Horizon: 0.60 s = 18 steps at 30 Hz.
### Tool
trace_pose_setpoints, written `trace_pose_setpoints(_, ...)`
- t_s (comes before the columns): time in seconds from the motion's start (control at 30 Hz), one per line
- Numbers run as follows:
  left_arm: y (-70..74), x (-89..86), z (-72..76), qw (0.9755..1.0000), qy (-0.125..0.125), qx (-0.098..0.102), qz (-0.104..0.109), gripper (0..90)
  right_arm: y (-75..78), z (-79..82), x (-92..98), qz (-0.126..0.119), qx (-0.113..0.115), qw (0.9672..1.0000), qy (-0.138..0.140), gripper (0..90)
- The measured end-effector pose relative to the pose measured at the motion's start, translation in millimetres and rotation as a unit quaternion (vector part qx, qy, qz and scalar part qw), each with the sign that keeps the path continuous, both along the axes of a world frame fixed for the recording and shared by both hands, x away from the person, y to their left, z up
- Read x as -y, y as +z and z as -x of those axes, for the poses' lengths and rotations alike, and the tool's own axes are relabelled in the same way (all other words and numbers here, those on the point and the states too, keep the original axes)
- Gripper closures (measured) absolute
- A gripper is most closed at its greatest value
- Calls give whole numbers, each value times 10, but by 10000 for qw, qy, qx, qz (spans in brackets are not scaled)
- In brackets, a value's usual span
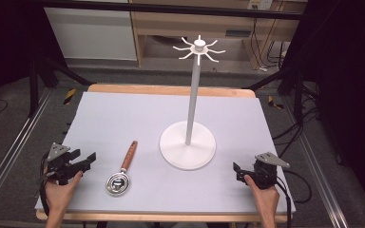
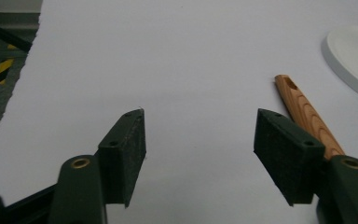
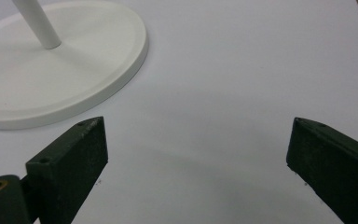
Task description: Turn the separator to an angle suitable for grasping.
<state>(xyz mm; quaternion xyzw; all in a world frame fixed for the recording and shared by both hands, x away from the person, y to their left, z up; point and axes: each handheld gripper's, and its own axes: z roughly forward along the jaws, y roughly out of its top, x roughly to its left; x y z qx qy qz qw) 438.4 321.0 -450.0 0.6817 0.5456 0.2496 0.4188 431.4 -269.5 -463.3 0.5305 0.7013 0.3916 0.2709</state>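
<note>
Grey table mat (image 1: 123, 114): spoon (image 1: 121, 173) lies just right of the left hand-held gripper (image 1: 89, 160), jaws released.

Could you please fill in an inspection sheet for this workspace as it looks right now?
Surface: pale grey mat on a wooden table, flat, no spills seen.
Job's things: metal strainer spoon with a wooden handle lies flat between the left gripper and the stand's base; white hook stand upright, its hooks bare.
Clutter: nothing seen.
Grippers: left gripper open, nothing between its jaws, beside the spoon; right gripper open, nothing held, near the stand's base. Both are hand-held, low by the near edge.
Cables: black cable trails from the right gripper off the table's right edge.
Surroundings: wooden shelving behind, metal frame rails at the sides.
</note>
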Motion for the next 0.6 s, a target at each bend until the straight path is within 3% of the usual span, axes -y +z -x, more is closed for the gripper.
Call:
trace_pose_setpoints(0.13, 25, 43, 10, 9997, -209, -124, 47, 375, 35, 31, 5, -44, 52, 9999, -140, 69)
trace_pose_setpoints(0.27, 71, 96, 32, 9995, -282, -106, 33, 410, 56, 53, 21, -27, 64, 9998, -202, 71)
trace_pose_setpoints(0.37, 125, 134, 50, 9994, -333, -85, 22, 416, 67, 51, 9, 106, -3, 9998, -157, 77)
trace_pose_setpoints(0.6, 176, 236, 70, 9986, -491, -157, -91, 416, 68, 34, -21, 122, -34, 9999, -105, 77)
